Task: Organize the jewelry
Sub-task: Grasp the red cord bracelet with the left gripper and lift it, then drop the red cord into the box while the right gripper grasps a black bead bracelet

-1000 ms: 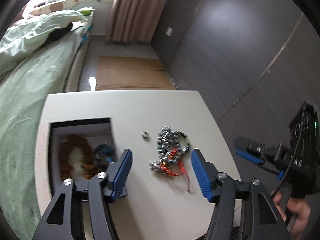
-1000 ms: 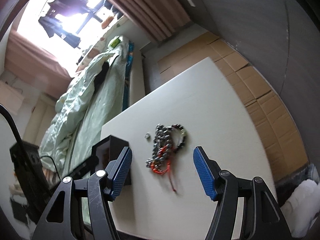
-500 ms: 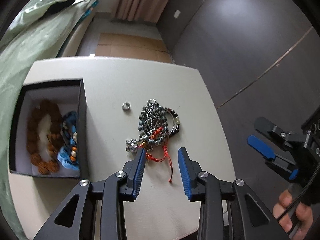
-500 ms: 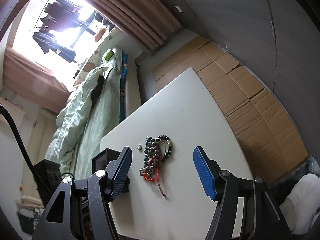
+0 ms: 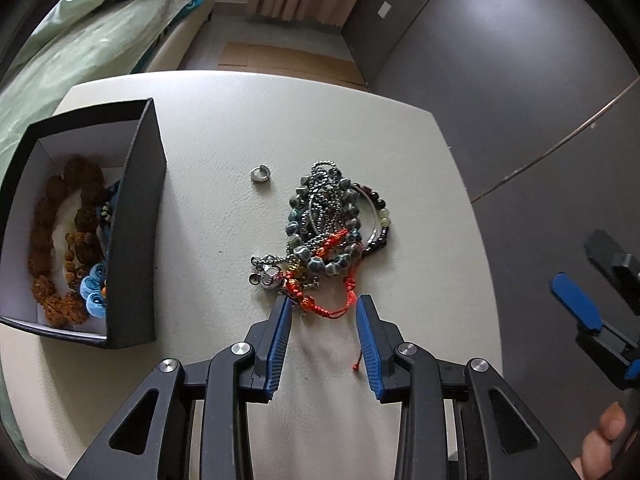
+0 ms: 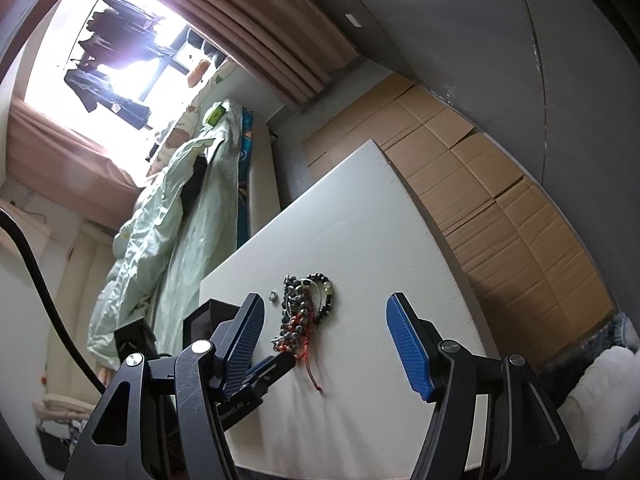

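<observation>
A tangle of bracelets (image 5: 326, 232), grey beads, chain and red cord, lies mid-table; it also shows in the right wrist view (image 6: 302, 314). A small silver ring (image 5: 260, 175) lies to its left. A black box (image 5: 132, 240) at the left holds a brown bead bracelet (image 5: 60, 240) and blue jewelry (image 5: 94, 294). My left gripper (image 5: 323, 310) is open, its tips straddling the red cord at the tangle's near end. My right gripper (image 6: 322, 326) is open and empty, held high off the table's right side.
The white table (image 5: 224, 132) stands beside a bed with a green quilt (image 6: 160, 232). Flattened cardboard (image 6: 480, 200) covers the floor beyond. A dark wall runs along the right.
My left gripper has moved forward and down to the tangle's near end, its jaws narrowed from wide open. My right gripper has pulled back and up, away from the table.
</observation>
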The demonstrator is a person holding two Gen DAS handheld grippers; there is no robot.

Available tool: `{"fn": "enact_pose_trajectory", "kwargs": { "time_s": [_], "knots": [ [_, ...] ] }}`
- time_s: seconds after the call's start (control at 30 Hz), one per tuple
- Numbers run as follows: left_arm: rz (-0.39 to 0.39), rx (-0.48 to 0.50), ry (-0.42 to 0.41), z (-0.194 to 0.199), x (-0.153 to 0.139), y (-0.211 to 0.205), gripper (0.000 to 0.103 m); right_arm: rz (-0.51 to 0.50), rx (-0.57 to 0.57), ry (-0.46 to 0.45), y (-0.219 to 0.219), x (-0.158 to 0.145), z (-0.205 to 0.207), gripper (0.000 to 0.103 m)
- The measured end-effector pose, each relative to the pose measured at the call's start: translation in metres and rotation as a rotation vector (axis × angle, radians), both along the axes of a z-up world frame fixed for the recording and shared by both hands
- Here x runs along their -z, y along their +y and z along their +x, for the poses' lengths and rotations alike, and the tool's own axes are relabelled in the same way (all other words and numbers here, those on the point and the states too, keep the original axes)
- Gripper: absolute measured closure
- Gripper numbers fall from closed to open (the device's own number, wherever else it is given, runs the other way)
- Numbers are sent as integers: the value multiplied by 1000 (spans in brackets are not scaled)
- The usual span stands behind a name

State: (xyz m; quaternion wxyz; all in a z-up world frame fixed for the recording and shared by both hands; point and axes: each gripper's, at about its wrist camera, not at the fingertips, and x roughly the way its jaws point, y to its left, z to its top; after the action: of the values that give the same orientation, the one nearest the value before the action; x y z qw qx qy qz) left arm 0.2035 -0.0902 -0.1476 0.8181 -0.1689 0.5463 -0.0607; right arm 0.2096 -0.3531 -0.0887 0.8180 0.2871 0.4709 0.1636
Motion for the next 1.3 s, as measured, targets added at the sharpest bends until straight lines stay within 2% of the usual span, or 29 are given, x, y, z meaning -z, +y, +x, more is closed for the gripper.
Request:
{"fn": "enact_pose_trajectory", "kwargs": {
  "time_s": [0.13,0.2,0.3,0.47,0.67,1.17,1.3],
  "knots": [
    [-2,-20,5,3,7,3,84,-4,-4,1,-1,1,0,39],
    [4,-20,5,4,9,6,95,-7,-8,5,0,1,1,39],
    [-24,-17,-24,0,1,12,96,-12,-16,7,2,2,2,39],
    [-31,11,-125,-8,-26,19,96,-30,-29,11,7,2,2,39],
    [-73,21,-188,-15,-46,32,96,-62,-51,22,20,7,4,39],
    [-112,-50,-282,-21,-83,79,96,-134,-201,48,82,24,8,39],
    [-119,-61,-293,-23,-88,88,96,-143,-229,58,96,30,9,44]
  ]
}}
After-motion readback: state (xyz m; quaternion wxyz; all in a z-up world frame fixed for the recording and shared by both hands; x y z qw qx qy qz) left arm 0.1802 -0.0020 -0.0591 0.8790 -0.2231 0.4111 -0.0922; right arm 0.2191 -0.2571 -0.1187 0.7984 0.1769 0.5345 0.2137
